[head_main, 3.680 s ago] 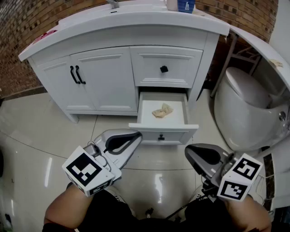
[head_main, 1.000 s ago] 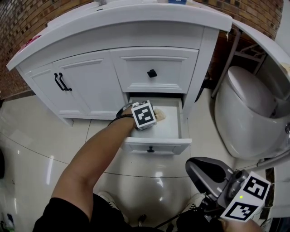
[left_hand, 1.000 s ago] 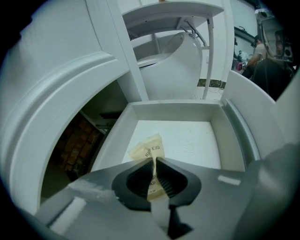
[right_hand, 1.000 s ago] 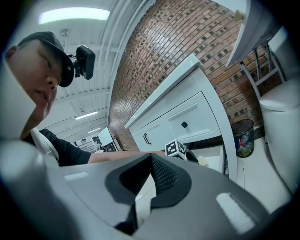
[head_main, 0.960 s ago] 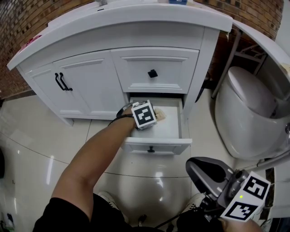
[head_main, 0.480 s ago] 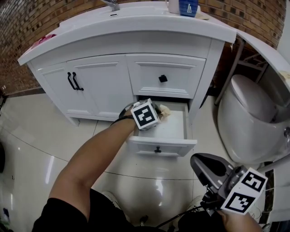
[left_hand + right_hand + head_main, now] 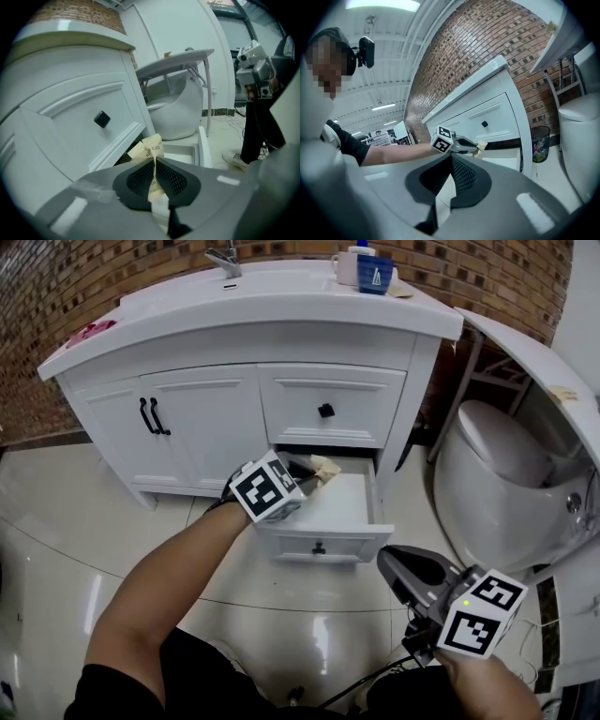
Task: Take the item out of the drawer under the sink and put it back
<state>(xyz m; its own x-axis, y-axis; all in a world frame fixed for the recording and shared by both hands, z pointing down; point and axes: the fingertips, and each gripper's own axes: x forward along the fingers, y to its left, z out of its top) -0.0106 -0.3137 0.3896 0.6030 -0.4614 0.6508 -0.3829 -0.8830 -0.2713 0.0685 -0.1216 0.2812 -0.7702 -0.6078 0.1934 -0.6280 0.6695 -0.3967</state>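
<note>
Left arm stretched forward, left claw [image 7: 307,471] clamped on crumpled paper [image 7: 326,466], held over the open drawer [image 7: 323,540]. Right claw [image 7: 397,564] low, closed, empty. Paper's lower part buried between pads; print unreadable.

The cabinet [image 7: 202,418] has a smooth white painted finish. The floor [image 7: 56,521] tiles and toilet [image 7: 497,484] are glossy and reflective, and the wall [image 7: 84,277] is rough matt brick. The left gripper [image 7: 153,161] is matt grey plastic with black mesh-textured pads [image 7: 173,179], closed on a creased matt paper packet [image 7: 149,149].
</note>
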